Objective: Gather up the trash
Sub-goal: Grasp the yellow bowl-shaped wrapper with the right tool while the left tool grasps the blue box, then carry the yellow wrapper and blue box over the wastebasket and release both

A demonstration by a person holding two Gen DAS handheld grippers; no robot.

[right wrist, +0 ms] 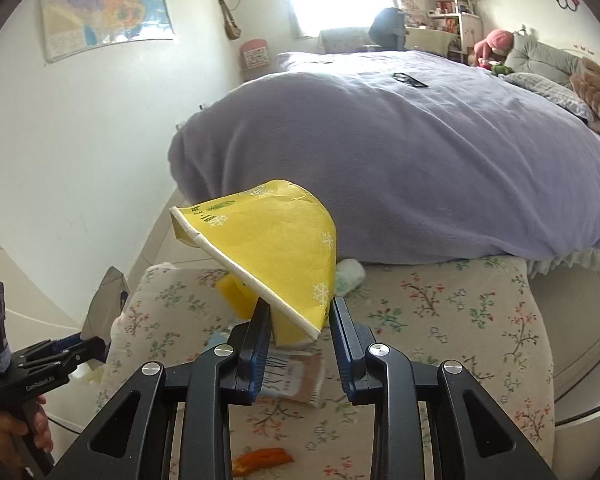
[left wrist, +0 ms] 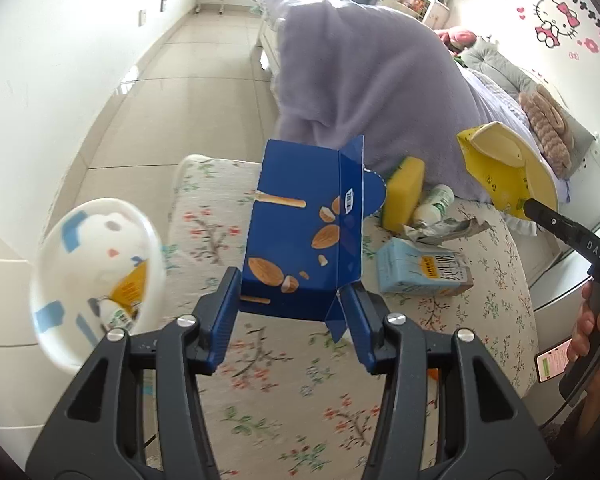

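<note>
My left gripper (left wrist: 292, 284) is shut on a blue snack box (left wrist: 300, 232) printed with almonds, held up over the floral cushioned bench (left wrist: 284, 408). To its left a white cartoon-printed bin (left wrist: 100, 204) shows some trash inside. My right gripper (right wrist: 300, 306) is shut on a flattened yellow paper cup (right wrist: 272, 240), lifted above the bench; the same cup (left wrist: 500, 168) appears at the right of the left wrist view. On the bench lie a light blue carton (left wrist: 420, 272), a crumpled wrapper (left wrist: 448, 228), a small white-green bottle (left wrist: 432, 204), a yellow block (left wrist: 404, 192) and an orange wrapper (right wrist: 264, 458).
A bed under a lilac blanket (right wrist: 420, 152) rises right behind the bench. Tiled floor (left wrist: 188, 80) runs along the white wall at left. A hand holds a phone (left wrist: 552, 364) by the right gripper's handle. The left gripper's body (right wrist: 52, 360) shows at the bench's left end.
</note>
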